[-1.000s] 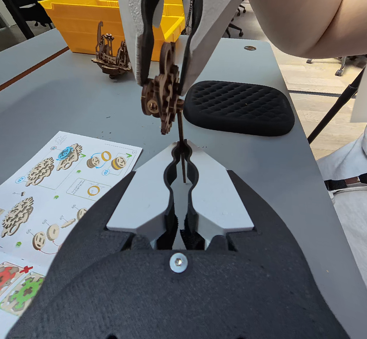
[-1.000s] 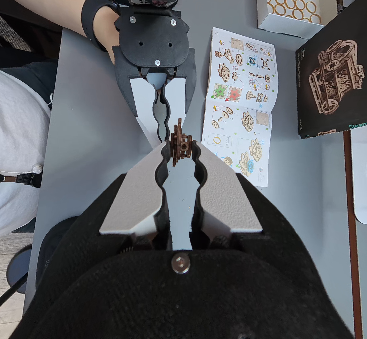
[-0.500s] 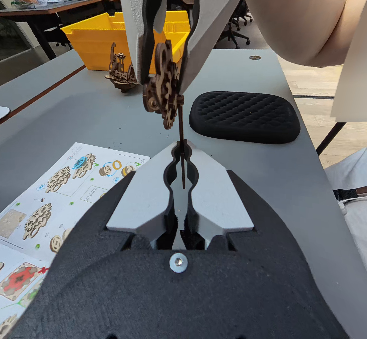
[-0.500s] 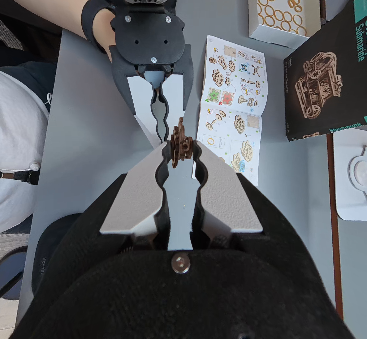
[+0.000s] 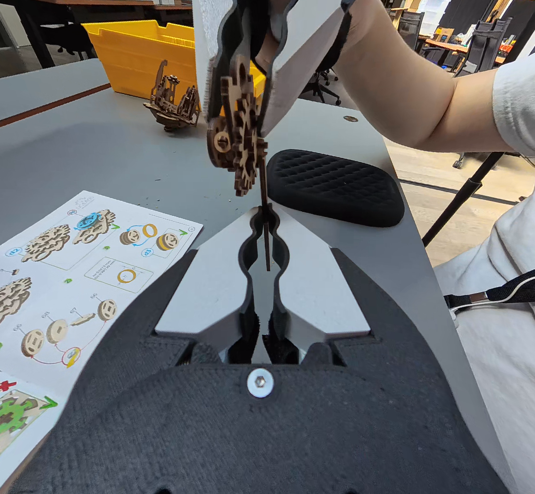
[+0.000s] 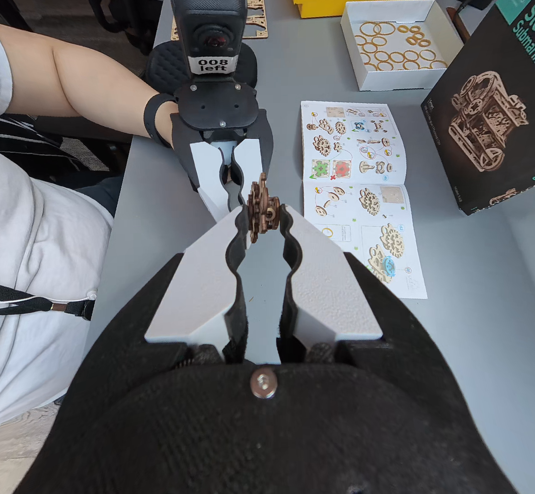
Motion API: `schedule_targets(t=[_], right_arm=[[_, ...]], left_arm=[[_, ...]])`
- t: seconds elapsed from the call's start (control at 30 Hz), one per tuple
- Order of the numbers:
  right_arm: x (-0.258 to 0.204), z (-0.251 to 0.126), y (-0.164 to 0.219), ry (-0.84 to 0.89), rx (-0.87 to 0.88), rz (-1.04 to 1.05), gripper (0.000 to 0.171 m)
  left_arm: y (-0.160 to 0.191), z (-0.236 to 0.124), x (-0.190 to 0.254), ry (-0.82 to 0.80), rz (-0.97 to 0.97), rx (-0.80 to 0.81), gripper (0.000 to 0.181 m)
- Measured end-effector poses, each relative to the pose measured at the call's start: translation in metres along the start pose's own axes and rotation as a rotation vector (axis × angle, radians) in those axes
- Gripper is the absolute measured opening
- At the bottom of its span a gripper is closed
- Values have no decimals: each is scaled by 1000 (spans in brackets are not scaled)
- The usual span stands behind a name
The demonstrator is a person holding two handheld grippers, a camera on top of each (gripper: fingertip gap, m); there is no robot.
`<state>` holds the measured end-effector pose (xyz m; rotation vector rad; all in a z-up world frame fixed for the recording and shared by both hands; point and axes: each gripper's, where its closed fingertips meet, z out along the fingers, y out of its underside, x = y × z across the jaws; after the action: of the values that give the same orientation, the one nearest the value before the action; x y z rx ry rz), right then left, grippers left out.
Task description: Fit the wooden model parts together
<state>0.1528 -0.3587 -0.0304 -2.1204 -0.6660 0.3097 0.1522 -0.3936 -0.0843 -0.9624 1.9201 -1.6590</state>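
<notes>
Above the grey tabletop [image 5: 86, 162], the right hand-held gripper [image 6: 262, 214] clamps a brown laser-cut wooden gear cluster [image 6: 262, 211] between its tips, jaws parted only by the cluster's thickness. Just beneath, the left hand-held gripper [image 5: 265, 215] is pinched almost fully closed on a thin dark wooden stick [image 5: 265, 228] standing upright, its top against the cluster's edge. Both pieces look light, stiff and snappable, so I'd grip flat faces, not teeth, and hold the stick low.
</notes>
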Motion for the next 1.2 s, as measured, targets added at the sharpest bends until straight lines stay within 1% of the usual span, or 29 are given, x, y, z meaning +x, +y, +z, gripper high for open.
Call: schedule_targets(t=[0.23, 0.3, 0.47, 0.6, 0.73, 0.8, 0.87, 0.9, 0.93, 1.0, 1.1, 1.2], right_arm=[[-2, 9, 14, 1, -77, -19, 21], [-2, 11, 16, 12, -82, -24, 20], [-1, 10, 18, 10, -97, -11, 20], [-1, 8, 19, -3, -125, -8, 20], [-4, -3, 2, 17, -141, -70, 20], [-1, -7, 1, 53, -190, -120, 20], [3, 0, 13, 75, -250, -135, 20], [3, 5, 26, 61, -289, -125, 24], [6, 6, 20, 67, -225, -110, 20], [7, 3, 22, 81, -240, -117, 20], [3, 0, 11, 97, -226, -158, 20], [1, -1, 3, 94, -215, -164, 20]], left_arm=[[17, 5, -2, -30, 23, -106, 0], [18, 5, -2, -34, 24, -113, 0], [15, 4, -2, -17, -4, -95, 0], [15, 3, -3, -42, 34, -114, 0], [-5, -2, -1, -60, 98, -76, 0], [-6, -1, -5, -73, 106, -81, 0], [11, 3, -11, -70, 80, -132, 1], [15, 5, -12, -68, 52, -125, 0], [15, 4, -12, -54, 23, -103, 0], [13, 1, -11, -46, 11, -106, 0], [4, 0, -9, -69, 78, -67, 0], [-3, -2, -6, -57, 78, -23, 0]])
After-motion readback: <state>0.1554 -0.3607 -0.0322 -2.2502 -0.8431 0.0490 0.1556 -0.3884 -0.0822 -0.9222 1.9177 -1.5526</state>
